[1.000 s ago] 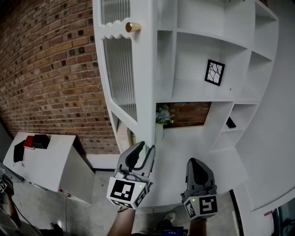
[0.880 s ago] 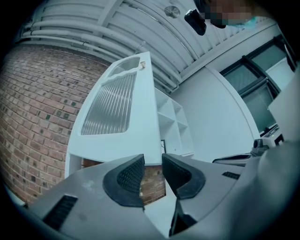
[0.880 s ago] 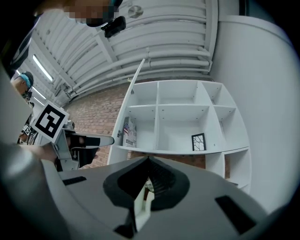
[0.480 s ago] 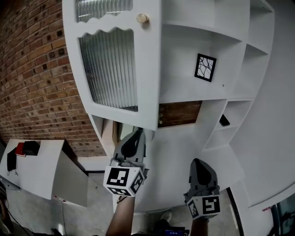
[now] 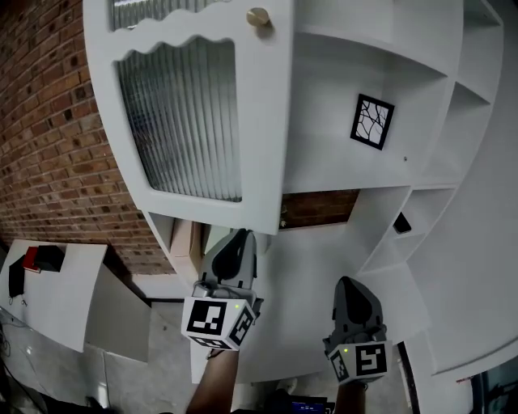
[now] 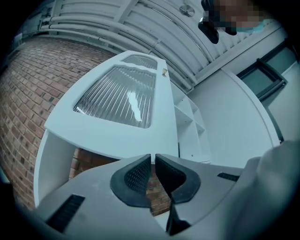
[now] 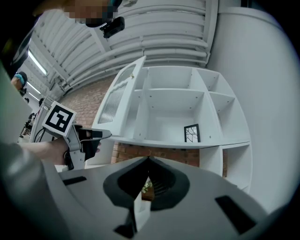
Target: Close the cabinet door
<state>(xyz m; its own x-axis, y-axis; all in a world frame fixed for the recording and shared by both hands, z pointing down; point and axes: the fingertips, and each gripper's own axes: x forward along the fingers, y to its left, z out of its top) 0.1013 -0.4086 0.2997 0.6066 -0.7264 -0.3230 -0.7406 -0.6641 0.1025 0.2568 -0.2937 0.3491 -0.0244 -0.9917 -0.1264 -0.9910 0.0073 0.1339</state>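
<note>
The white cabinet door [image 5: 186,121], fitted with ribbed glass and a brass knob [image 5: 258,15], is pictured swung partly open at the left of the shelving unit [image 5: 324,97], in front of a brick wall [image 5: 48,137]. The left gripper [image 5: 240,236] is held just beneath the lower corner of the door's knob-side edge; contact cannot be made out. Its jaws have just been closing and are drawn almost together, with only a thin slit left and nothing caught in it. The right gripper [image 5: 350,285] is held nearer and to the right, apart from the door, its jaws clenched and empty. A framed picture [image 5: 372,121] is stood on a shelf at the right.
</note>
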